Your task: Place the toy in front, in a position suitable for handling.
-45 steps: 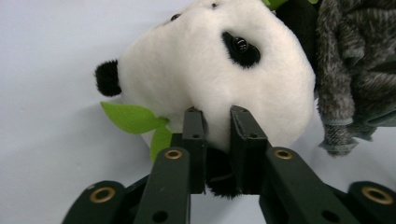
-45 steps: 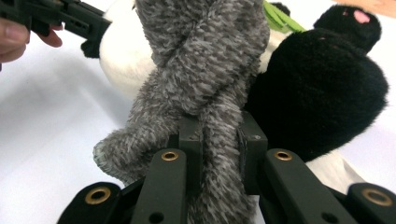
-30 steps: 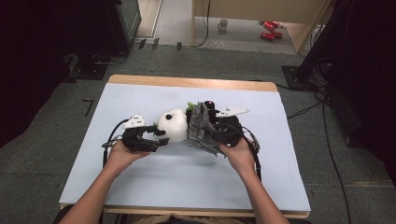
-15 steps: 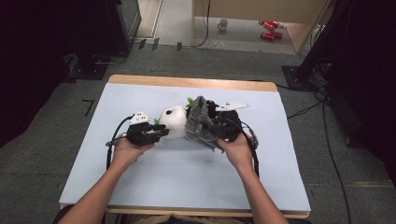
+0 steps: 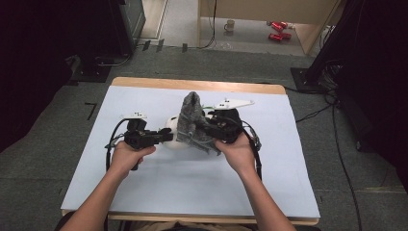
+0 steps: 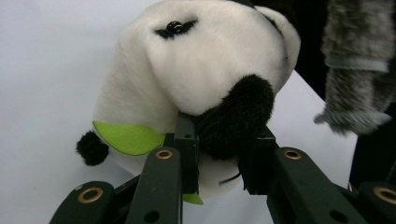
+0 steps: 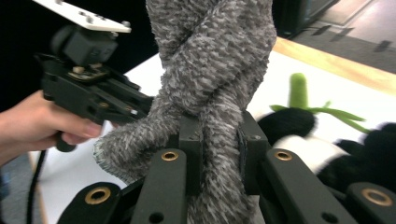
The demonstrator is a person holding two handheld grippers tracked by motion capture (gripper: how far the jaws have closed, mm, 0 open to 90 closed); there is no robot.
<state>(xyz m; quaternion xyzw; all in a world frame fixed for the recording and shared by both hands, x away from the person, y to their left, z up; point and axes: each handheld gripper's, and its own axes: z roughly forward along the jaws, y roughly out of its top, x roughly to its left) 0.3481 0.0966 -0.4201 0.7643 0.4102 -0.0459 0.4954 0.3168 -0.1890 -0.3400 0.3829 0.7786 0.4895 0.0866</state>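
A white and black plush panda [image 5: 171,133] lies at the middle of the table, its white head [image 6: 205,60] close before the left gripper's camera. My left gripper [image 6: 219,140] has just been closing, and its pads now squeeze a black part of the panda [image 6: 238,109]. A green felt leaf [image 6: 128,137] hangs beside the left jaw. My right gripper [image 7: 218,140] is shut on a grey fuzzy cloth [image 7: 210,70], which rises twisted above the jaws. In the high view the cloth [image 5: 191,118] stands up between the left gripper [image 5: 163,136] and the right gripper [image 5: 206,129].
The table [image 5: 269,178] has a pale blue top with a wooden far edge [image 5: 144,82]. The panda's body and a green stalk [image 7: 299,91] lie behind the cloth. On the floor beyond stand a mug [image 5: 230,24] and red objects [image 5: 276,30]. Dark equipment flanks both sides.
Both hands have risen. The right gripper has lifted the grey cloth so that it stands taller. The left gripper has closed on the panda and raised it slightly.
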